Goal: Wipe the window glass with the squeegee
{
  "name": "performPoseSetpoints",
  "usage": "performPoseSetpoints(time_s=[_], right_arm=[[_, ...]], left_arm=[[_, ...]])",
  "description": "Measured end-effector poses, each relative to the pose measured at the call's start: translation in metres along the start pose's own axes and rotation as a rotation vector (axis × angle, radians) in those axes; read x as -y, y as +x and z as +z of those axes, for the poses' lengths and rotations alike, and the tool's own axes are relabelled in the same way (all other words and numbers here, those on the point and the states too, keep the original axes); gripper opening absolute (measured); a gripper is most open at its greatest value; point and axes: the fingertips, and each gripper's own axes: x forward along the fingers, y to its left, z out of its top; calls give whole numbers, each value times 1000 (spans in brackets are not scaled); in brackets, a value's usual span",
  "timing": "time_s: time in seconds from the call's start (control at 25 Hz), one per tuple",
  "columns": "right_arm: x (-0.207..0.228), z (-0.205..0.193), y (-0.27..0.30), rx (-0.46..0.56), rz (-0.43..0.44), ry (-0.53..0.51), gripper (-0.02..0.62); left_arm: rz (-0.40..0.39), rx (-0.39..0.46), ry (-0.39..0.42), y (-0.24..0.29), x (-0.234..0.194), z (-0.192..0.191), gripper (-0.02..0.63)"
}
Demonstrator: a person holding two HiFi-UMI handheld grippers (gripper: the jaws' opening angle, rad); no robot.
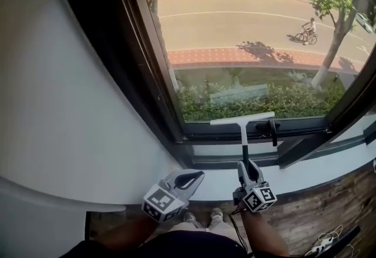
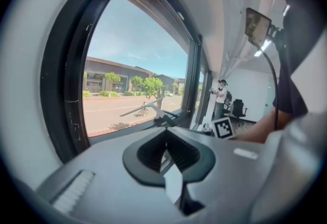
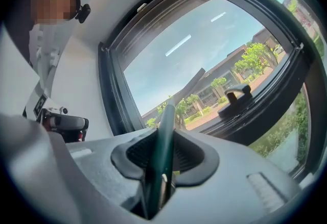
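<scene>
R gripper [image 1: 245, 164] pinches the dark handle of the white-bladed squeegee [image 1: 242, 119], blade low at the clear window glass [image 1: 252, 45], beside a black latch handle [image 1: 272, 129]. L gripper [image 1: 189, 178]: jaws pressed together, empty. Risk: blade snags the latch and twists in the pinch, so it streaks.

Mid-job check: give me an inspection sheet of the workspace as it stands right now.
Surface: dark-framed window glass, no streaks discernible.
Job's things: squeegee with white blade and dark handle, blade level near the pane's bottom edge.
Clutter: nothing seen.
Grippers: right claw shut on the squeegee's handle; left claw shut, empty, low by the white sill.
Cables: tangled white cable on the wooden floor.
Surroundings: black window handle beside the blade; street with cyclist outside.
</scene>
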Motion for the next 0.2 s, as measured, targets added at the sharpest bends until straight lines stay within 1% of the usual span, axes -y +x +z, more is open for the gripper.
performPoseSetpoints(time_s=[0.08, 0.2], right_arm=[[6, 8, 7, 15, 21, -22, 101], [-1, 24, 45, 43, 114, -49, 101]], left_arm=[[39, 27, -6, -3, -14, 3, 8], [155, 95, 6, -17, -49, 25, 7]])
